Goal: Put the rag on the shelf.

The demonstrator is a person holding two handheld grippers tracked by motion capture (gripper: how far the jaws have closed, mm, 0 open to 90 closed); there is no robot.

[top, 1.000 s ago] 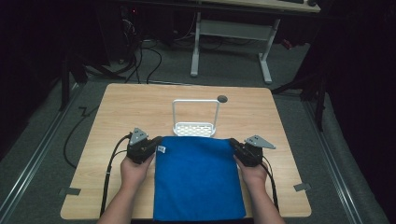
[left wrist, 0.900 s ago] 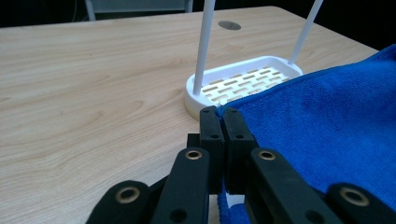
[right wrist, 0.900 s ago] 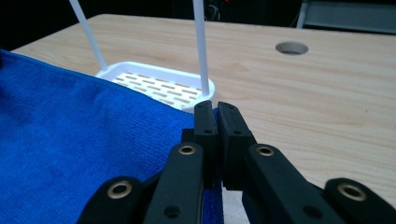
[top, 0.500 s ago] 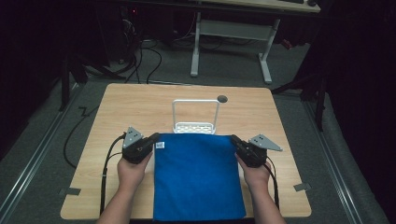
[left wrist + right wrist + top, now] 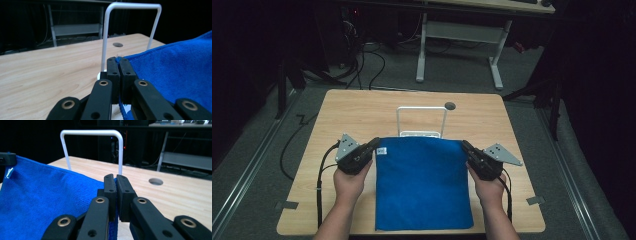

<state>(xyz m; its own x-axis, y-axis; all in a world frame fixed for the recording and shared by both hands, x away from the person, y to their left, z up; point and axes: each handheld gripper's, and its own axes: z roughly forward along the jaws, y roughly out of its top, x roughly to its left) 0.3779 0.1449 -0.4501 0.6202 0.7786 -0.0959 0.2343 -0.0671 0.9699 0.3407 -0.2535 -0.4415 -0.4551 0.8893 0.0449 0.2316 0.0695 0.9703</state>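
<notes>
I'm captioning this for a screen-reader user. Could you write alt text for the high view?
A person's two hands each hold a tool shut on a far corner of a blue cloth: left tool, right tool. The cloth lies on a wooden table, with a white wire rack just beyond it.

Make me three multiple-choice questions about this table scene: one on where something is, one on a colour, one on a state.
1. Where is the white wire rack?
A. just beyond the cloth's far edge
B. at the table's near left corner
C. on the floor

2. What colour is the cloth?
A. red
B. blue
C. green

3. How are the left claw and right claw?
A. both wide open
B. one open, one shut
C. each shut on a far corner of the cloth

Answers: 1 A, the high view shows it standing behind the cloth. 2 B, blue in every view. 3 C, both gripper views show blue fabric pinched between the jaws.
</notes>
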